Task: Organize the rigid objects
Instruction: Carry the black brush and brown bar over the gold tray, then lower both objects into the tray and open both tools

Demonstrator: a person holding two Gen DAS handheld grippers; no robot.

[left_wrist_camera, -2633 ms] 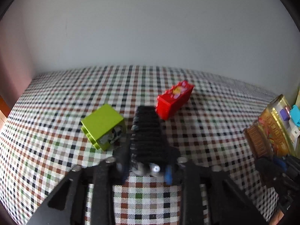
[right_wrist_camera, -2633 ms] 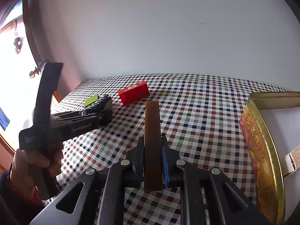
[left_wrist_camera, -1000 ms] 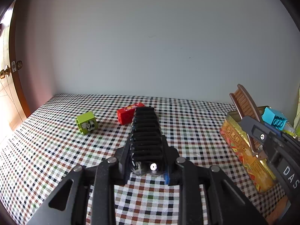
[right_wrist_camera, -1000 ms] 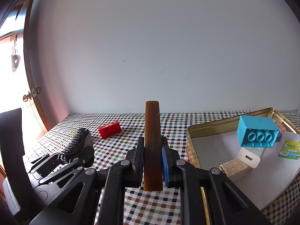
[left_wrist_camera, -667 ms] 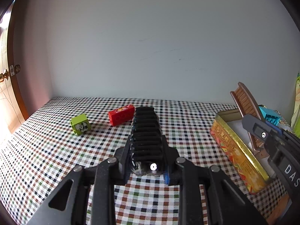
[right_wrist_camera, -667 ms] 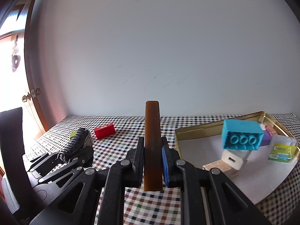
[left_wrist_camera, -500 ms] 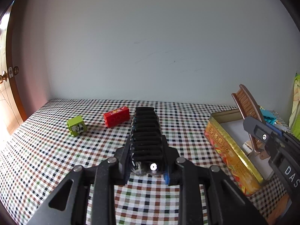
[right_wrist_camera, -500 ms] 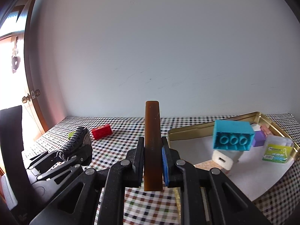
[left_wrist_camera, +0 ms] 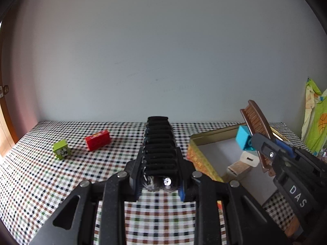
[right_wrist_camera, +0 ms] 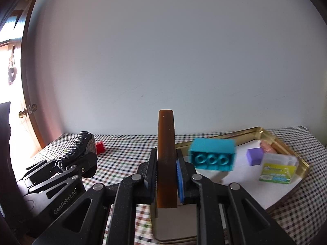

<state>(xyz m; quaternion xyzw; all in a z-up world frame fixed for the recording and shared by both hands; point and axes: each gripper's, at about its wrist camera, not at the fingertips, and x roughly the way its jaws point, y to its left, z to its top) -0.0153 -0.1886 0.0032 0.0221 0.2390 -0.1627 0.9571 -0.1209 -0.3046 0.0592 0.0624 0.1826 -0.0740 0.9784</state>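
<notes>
My left gripper (left_wrist_camera: pixel 159 175) is shut on a black ribbed hair clip (left_wrist_camera: pixel 159 143) held above the checkered table; it also shows at the left of the right wrist view (right_wrist_camera: pixel 81 145). My right gripper (right_wrist_camera: pixel 166 175) is shut on a brown comb (right_wrist_camera: pixel 166 153), held on edge over the near corner of the gold tin (right_wrist_camera: pixel 286 145). In the left wrist view the comb (left_wrist_camera: pixel 256 122) stands over the tin (left_wrist_camera: pixel 196 155). A red brick (left_wrist_camera: pixel 97 139) and a green block (left_wrist_camera: pixel 61 149) lie on the table at the left.
The tin holds a cyan brick (right_wrist_camera: pixel 212 156), a purple cube (right_wrist_camera: pixel 254 156), a green-labelled plastic box (right_wrist_camera: pixel 278 170), a white charger (left_wrist_camera: pixel 249 159) and a pink item (right_wrist_camera: pixel 266 146). A wall stands behind the table. Colourful cloth (left_wrist_camera: pixel 315 118) hangs at the far right.
Both grippers have moved right toward the tin, which now sits closer and more central. The red brick and green block have shifted left in view. Both grips are unchanged.
</notes>
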